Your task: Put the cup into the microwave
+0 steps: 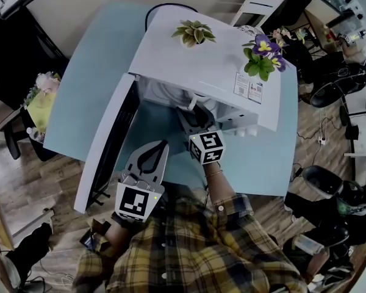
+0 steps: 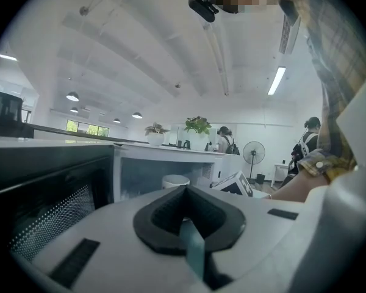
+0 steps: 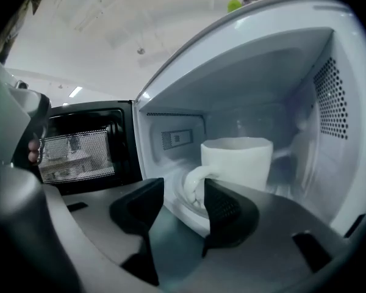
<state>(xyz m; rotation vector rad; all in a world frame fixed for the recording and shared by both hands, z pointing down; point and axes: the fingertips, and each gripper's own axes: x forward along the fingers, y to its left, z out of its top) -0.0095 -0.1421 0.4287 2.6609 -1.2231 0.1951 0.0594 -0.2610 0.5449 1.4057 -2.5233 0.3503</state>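
Cup (image 3: 241, 163) upright inside microwave (image 3: 293, 60), handle (image 3: 191, 187) toward parted right tongs (image 3: 184, 193).

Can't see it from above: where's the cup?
In the right gripper view, the cup stands inside the microwave, mid-frame, just beyond the open right gripper.

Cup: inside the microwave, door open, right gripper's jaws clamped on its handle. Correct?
Not quite: the grip is wrong. The right gripper view shows the right gripper with its jaws standing apart, the handle showing in the gap and not clamped. The rest holds: the cup sits inside the microwave and the door is open.
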